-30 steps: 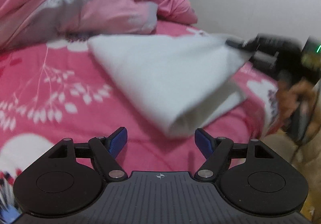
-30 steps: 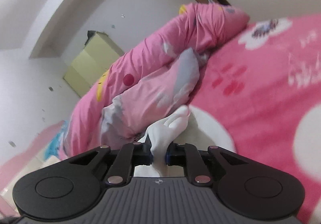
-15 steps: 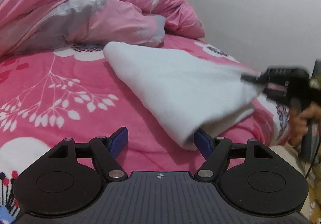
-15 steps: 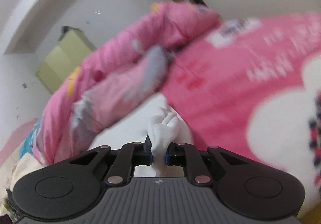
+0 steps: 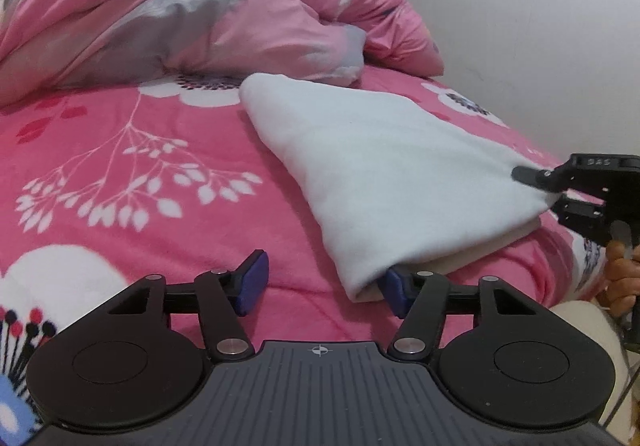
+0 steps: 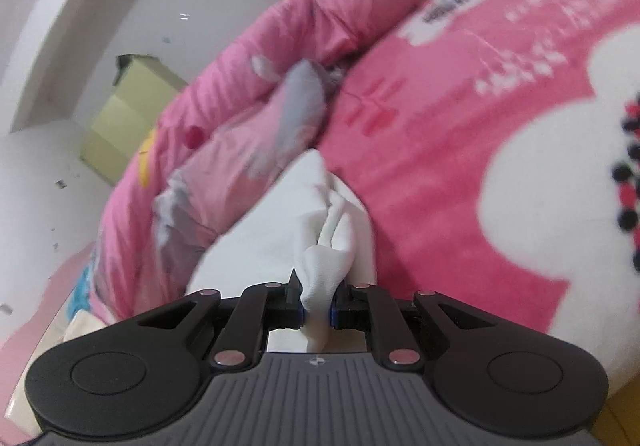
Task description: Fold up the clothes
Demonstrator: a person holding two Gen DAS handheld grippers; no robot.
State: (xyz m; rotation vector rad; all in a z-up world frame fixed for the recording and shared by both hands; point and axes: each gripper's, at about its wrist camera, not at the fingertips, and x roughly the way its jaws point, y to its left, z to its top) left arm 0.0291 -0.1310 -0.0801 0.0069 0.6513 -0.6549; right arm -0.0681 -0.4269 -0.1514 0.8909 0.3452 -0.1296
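I am closing my left tool (image 5: 320, 288) toward the near corner of the white garment (image 5: 384, 166) on the bed (image 5: 120, 174), one pad seemingly under its fold now, while my right tool (image 6: 318, 308) is keeping its far corner pinched.

The soft white matt cloth garment (image 5: 384, 162) looks fleecy; the pink flowered plush bed blanket (image 5: 132, 166) seems velvety; the crumpled pink quilt (image 5: 168, 6) is smoother, perhaps cotton.
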